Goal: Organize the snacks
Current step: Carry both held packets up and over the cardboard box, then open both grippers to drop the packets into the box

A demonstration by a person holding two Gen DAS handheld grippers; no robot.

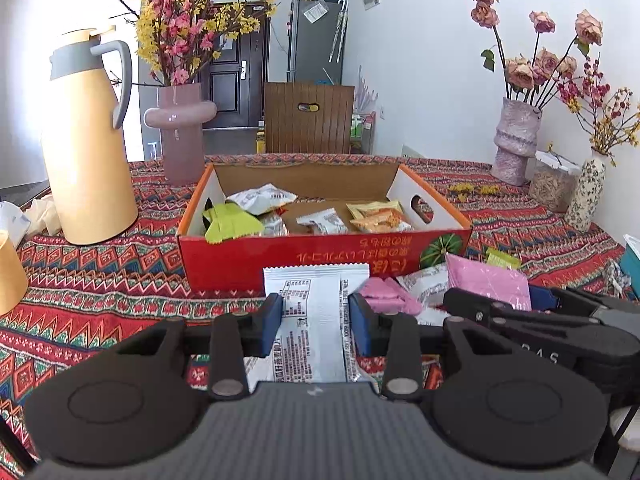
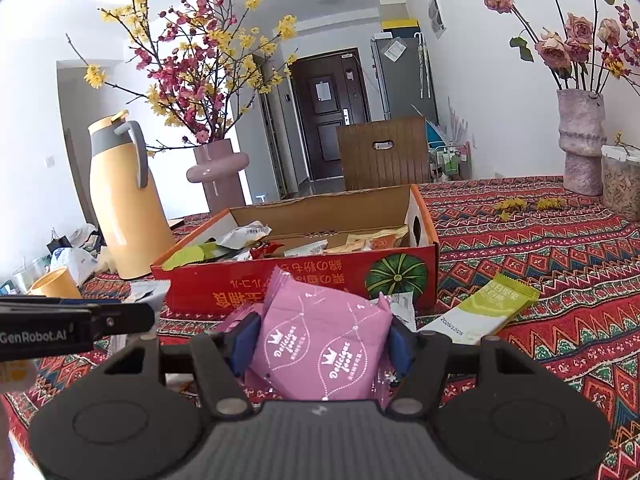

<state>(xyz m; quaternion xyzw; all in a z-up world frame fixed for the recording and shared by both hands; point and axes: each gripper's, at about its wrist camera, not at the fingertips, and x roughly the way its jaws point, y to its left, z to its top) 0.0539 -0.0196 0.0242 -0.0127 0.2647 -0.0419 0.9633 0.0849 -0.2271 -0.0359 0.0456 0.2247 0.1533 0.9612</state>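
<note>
An open red cardboard box with several snack packets inside stands mid-table. My left gripper is shut on a white snack packet, held just in front of the box's near wall. My right gripper is shut on a pink snack packet, also in front of the box. In the left wrist view the right gripper shows at the right with its pink packet. More pink, white and green packets lie on the cloth by the box.
A yellow thermos jug and a pink vase with blossom branches stand left of the box. A mottled vase, a clear food jar and a floral bottle stand right. A paper cup sits near left.
</note>
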